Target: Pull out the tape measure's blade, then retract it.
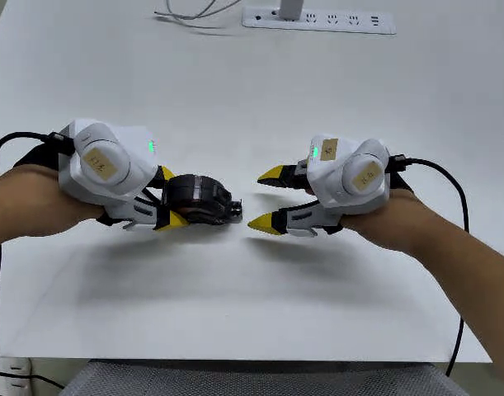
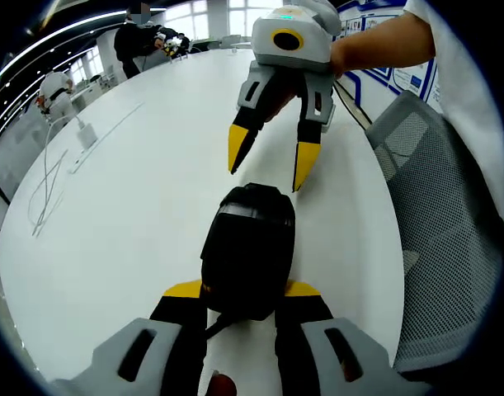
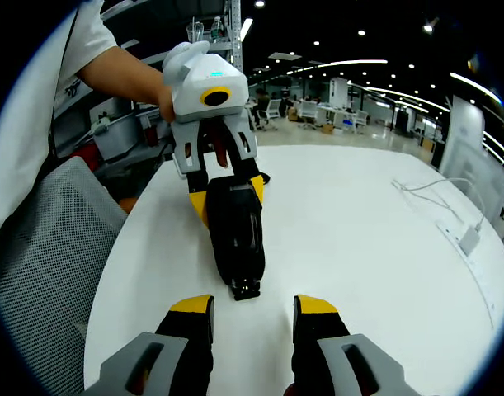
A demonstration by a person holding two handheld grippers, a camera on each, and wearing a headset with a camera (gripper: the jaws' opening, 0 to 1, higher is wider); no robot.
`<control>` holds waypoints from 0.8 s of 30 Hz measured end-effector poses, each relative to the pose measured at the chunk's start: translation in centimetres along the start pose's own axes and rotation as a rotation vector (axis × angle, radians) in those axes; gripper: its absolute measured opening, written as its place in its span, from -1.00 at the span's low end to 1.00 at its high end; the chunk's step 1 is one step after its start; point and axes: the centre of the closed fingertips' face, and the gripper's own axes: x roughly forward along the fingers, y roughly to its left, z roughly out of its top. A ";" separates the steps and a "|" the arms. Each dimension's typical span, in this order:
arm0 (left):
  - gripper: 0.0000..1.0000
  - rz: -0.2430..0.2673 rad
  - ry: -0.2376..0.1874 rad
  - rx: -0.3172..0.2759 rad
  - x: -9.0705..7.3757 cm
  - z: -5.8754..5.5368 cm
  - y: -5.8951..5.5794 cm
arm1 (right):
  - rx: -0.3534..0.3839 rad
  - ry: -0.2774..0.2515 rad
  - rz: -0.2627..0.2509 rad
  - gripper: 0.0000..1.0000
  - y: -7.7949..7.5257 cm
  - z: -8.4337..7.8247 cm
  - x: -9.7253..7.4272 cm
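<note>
A black tape measure (image 1: 198,198) lies on the white table (image 1: 235,99), its blade tab (image 1: 235,209) pointing right. My left gripper (image 1: 167,198) is shut on the case, its yellow-tipped jaws clamping both sides. In the left gripper view the case (image 2: 250,247) fills the space between the jaws of my left gripper (image 2: 239,290). My right gripper (image 1: 268,200) stands open just right of the tab, not touching it. In the right gripper view the tape measure (image 3: 237,227) and its tab (image 3: 245,288) sit just ahead of my right gripper (image 3: 253,305), with the left gripper (image 3: 223,194) behind.
A white power strip (image 1: 317,18) with cables lies at the table's far edge. A grey mesh chair (image 2: 421,140) stands at the near side. Black cables trail from both grippers.
</note>
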 end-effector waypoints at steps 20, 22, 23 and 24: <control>-0.46 -0.018 0.019 0.000 0.0 -0.1 -0.1 | -0.053 -0.010 0.046 -0.61 0.4 0.1 2.3; -0.46 -0.018 0.018 -0.002 0.0 -0.1 -0.1 | -0.065 -0.003 0.051 -0.62 0.4 0.0 2.5; -0.46 -0.018 0.018 0.001 0.0 -0.1 -0.1 | -0.066 -0.003 0.056 -0.63 0.5 0.0 2.6; -0.46 -0.018 0.019 0.002 0.0 -0.1 -0.1 | -0.067 -0.001 0.059 -0.63 0.5 0.0 2.7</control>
